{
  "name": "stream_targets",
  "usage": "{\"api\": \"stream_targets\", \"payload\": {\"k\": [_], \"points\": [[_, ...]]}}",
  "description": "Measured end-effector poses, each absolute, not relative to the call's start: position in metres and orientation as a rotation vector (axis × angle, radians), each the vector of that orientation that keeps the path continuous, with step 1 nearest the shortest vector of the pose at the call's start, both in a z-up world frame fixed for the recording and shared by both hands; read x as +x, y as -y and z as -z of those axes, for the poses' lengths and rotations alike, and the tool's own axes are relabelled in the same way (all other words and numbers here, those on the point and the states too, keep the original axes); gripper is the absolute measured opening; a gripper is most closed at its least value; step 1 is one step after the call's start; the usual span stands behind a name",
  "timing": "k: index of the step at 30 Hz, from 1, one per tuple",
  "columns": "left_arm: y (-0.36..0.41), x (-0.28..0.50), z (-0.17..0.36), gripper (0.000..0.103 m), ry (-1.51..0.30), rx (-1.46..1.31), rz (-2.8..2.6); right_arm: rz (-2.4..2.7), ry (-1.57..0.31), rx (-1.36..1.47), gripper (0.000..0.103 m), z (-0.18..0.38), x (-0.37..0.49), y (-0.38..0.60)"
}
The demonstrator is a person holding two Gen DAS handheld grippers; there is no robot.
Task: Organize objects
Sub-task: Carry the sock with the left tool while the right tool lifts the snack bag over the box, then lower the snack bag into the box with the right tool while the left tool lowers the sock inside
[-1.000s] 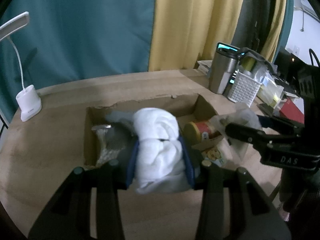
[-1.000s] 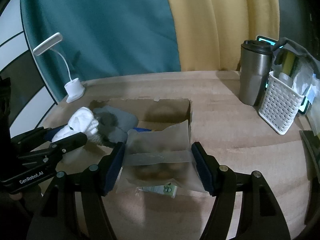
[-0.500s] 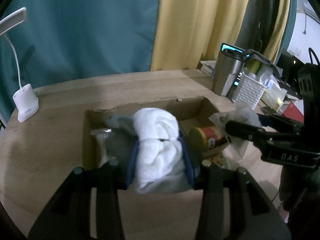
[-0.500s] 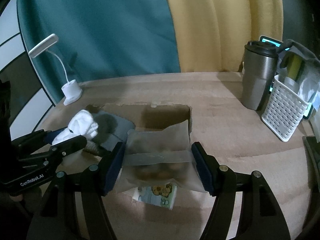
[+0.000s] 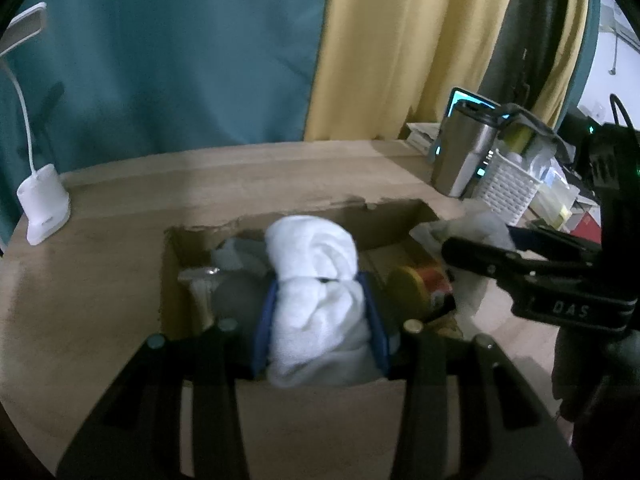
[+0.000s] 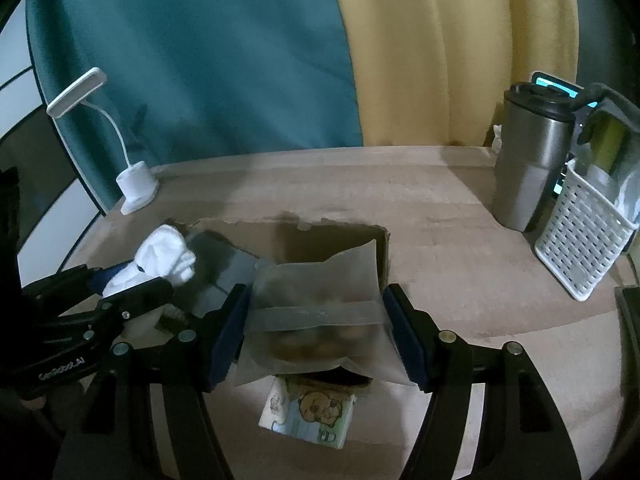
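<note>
My left gripper [image 5: 320, 320] is shut on a rolled white cloth [image 5: 316, 280] and holds it over the near half of an open cardboard box [image 5: 172, 280]. Inside the box lie a grey pouch [image 5: 236, 296], a shiny packet [image 5: 198, 280] and a red can with a yellow lid [image 5: 416, 288]. My right gripper [image 6: 316, 316] is shut on a frosted plastic bag of brown snacks [image 6: 316, 304], held above the box's right end [image 6: 386, 252]. From the right wrist view the left gripper [image 6: 136, 280] with the cloth [image 6: 164, 256] shows at the left.
A white desk lamp [image 6: 136, 184] stands at the table's far left. A steel tumbler [image 6: 532, 160] and a white perforated basket [image 6: 588, 248] stand at the far right. A cartoon-printed tissue pack [image 6: 312, 412] lies on the table in front of the box.
Both grippers have moved forward over the box with their loads. The box's near wall now lies under the left gripper, and the tissue pack has come into fuller view under the bag.
</note>
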State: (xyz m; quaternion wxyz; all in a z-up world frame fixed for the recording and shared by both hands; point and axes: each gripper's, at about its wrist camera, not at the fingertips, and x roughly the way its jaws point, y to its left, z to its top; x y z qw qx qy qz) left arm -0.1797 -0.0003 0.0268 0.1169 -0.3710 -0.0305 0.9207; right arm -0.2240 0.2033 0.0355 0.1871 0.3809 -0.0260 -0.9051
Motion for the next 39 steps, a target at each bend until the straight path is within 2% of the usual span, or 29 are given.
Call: {"api": "stream_targets", "payload": {"k": [29, 35, 39], "points": [[0.001, -0.211, -0.014, 0.042, 0.122, -1.126, -2.669, 2.526, 0.077, 1.120, 0.072, -0.022, -0.272, -0.194], [0.000, -0.212, -0.012, 0.042, 0.122, -1.132, -2.663, 2.541, 0.063, 1.113, 0.083, -0.022, -0.273, -0.193], [-0.003, -0.213, -0.012, 0.042, 0.121, -1.133, -2.661, 2.555, 0.062, 1.114, 0.083, -0.021, -0.272, -0.196]]}}
